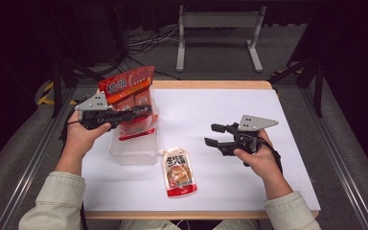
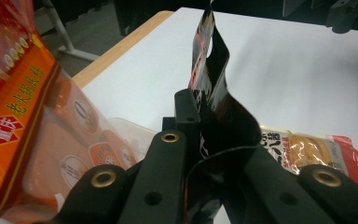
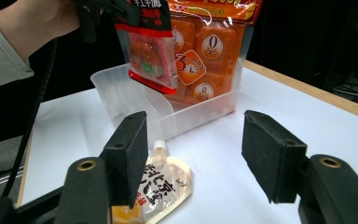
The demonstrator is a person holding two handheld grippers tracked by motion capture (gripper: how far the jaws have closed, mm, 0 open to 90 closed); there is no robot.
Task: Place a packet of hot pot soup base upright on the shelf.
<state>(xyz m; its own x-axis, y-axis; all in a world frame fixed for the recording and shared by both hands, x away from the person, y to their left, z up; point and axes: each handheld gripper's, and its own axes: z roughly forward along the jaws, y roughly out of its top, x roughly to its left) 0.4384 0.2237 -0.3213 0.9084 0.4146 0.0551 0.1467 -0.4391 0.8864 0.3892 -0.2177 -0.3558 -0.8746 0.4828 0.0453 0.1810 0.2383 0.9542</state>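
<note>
Above the table in the high view, the left gripper (image 1: pixel 141 112) is clamped on a small red packet (image 1: pixel 136 125) held over the clear plastic bin (image 1: pixel 134 151), where an orange snack bag (image 1: pixel 127 88) stands. The right gripper (image 1: pixel 213 135) hovers over the white table (image 1: pixel 230 182), jaws apart and empty, well away from a spouted pouch (image 1: pixel 178 171). Along the left gripper view, its jaws pinch the packet's dark folded edge (image 2: pixel 214 112). Along the right gripper view, wide jaws frame the pouch (image 3: pixel 161 189) below and the bin (image 3: pixel 121 93) beyond.
</note>
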